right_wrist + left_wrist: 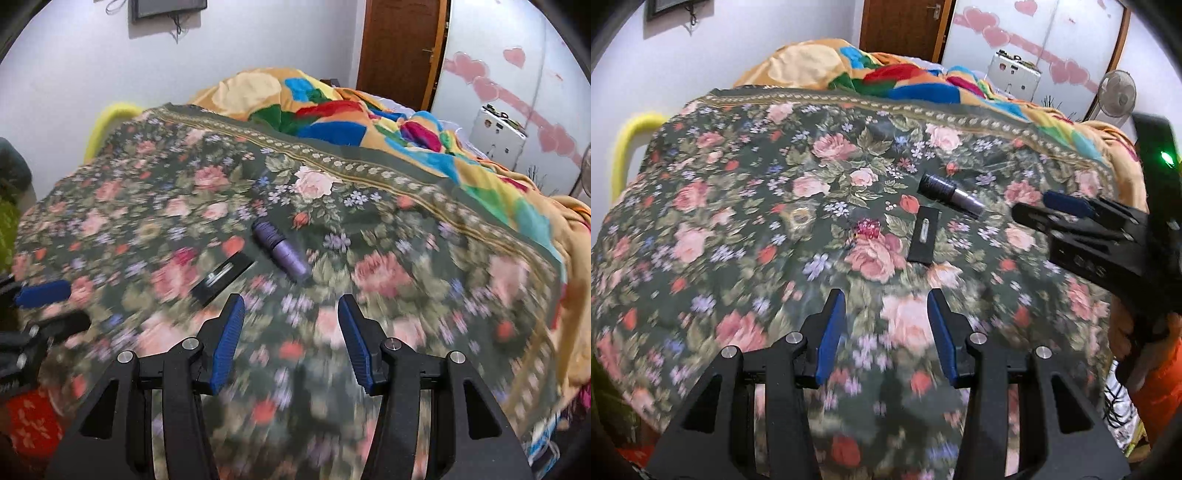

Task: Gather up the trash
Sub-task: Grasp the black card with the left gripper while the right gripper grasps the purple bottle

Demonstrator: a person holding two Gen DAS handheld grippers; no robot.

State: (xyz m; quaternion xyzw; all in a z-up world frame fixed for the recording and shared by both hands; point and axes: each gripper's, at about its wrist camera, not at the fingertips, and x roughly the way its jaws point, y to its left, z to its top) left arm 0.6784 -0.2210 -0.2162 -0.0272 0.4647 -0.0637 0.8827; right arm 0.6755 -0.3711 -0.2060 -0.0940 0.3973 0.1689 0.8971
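Observation:
A dark cylindrical tube point(949, 194) lies on the floral bedspread point(738, 206); it also shows in the right wrist view point(282, 254). A flat black packet point(924, 240) lies beside it and shows in the right wrist view too point(221, 278). A small pink wrapper point(867, 228) and a clear ring-shaped scrap point(800, 218) lie to the left. My left gripper point(886, 332) is open and empty, short of the packet. My right gripper point(291, 339) is open and empty, short of the tube; it shows at the right of the left wrist view point(1034, 206).
A colourful crumpled blanket point(923, 81) lies at the far side of the bed. A yellow bed rail point(631, 147) is at the left. A wooden door point(400, 48), a wardrobe with pink hearts point(1034, 40) and a fan point(1117, 94) stand behind.

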